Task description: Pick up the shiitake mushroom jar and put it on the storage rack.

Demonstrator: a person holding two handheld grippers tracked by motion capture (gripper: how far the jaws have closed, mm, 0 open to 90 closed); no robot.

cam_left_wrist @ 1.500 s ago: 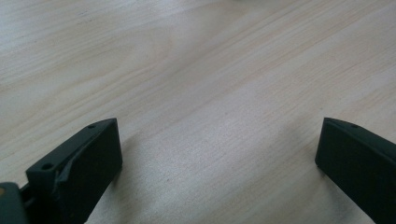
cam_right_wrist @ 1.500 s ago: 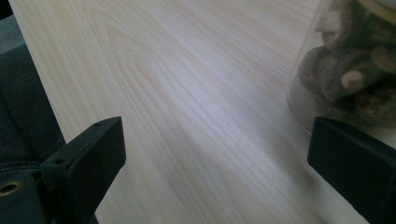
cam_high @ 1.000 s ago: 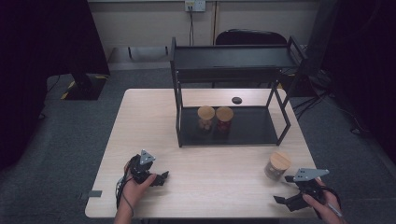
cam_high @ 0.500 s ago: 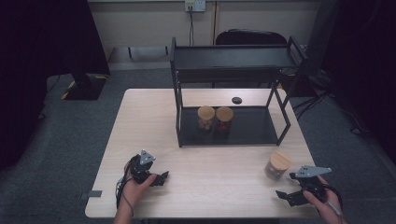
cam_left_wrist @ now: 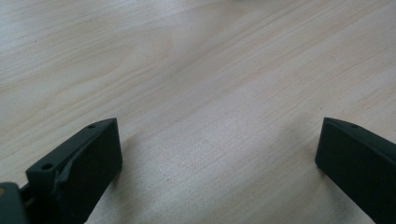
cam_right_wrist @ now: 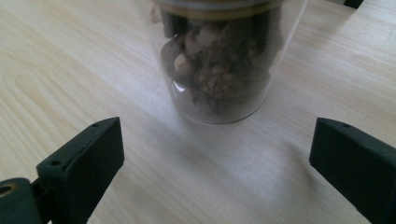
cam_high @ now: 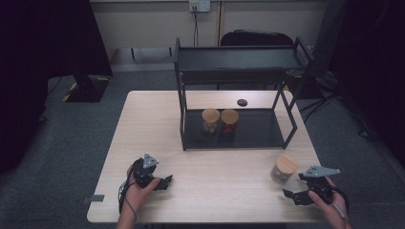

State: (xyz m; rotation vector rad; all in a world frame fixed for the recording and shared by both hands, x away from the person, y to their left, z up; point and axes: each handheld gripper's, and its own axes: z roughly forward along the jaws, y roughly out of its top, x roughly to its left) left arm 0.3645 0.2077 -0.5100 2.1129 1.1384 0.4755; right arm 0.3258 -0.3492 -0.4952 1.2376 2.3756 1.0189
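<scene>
Toward the lower right of the high view, I see the jar (cam_high: 285, 168) standing upright on the table (cam_high: 229, 191), just up-left of my right gripper (cam_high: 292, 196), whose released jaws face it; my left gripper (cam_high: 165, 182), also spread, sits well apart.

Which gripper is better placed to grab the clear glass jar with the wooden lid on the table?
Right. The right gripper sits just beside the clear glass jar with the wooden lid, jaws open and facing it. The left gripper is open too, but across the light wooden table.
</scene>
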